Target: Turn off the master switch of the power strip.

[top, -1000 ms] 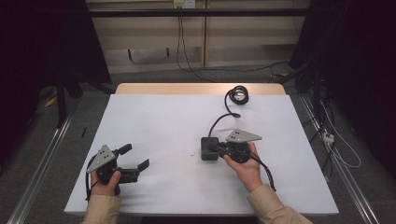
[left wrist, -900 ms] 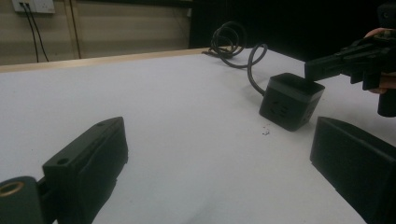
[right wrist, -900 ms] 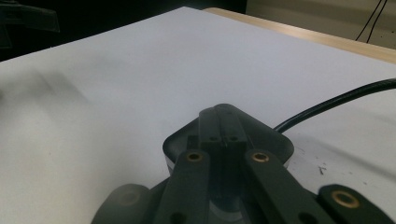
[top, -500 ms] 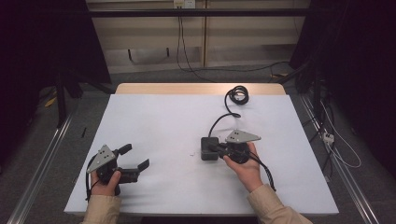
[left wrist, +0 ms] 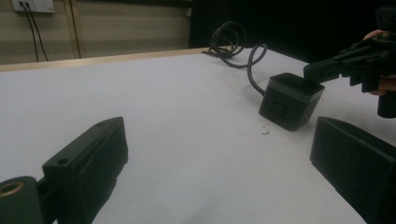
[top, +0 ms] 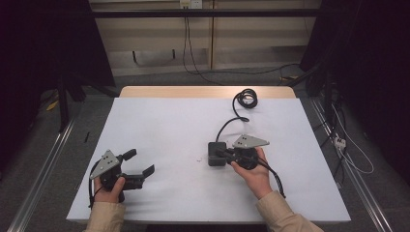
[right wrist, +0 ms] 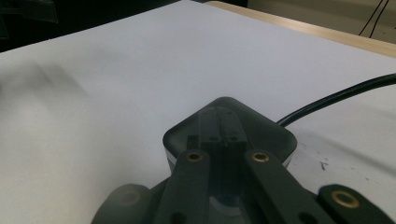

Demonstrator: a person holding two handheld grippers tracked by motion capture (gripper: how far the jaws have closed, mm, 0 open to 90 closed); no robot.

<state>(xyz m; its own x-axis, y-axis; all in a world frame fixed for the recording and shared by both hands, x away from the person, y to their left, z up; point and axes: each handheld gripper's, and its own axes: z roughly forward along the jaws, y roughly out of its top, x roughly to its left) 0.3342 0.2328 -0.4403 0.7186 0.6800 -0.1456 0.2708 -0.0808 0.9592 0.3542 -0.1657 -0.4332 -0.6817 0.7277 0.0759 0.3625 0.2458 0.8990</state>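
A black cube-shaped power block (top: 213, 161) sits on the white table (top: 169, 121), right of centre. Its black cable (top: 227, 123) runs back to a coil (top: 245, 96) at the far edge. My right gripper (top: 221, 153) is shut, and its jaws lie together on top of the block (right wrist: 187, 133). In the left gripper view the right gripper's tip (left wrist: 312, 71) touches the block's (left wrist: 289, 102) top near its right edge. My left gripper (top: 140, 162) rests at the front left, open and holding nothing, well apart from the block.
A small white speck (top: 198, 158) lies on the table just left of the block. Bare wood edges the table's far side (top: 203, 91). Cables trail on the floor to the right (top: 345, 145). Metal rails run along both sides of the table.
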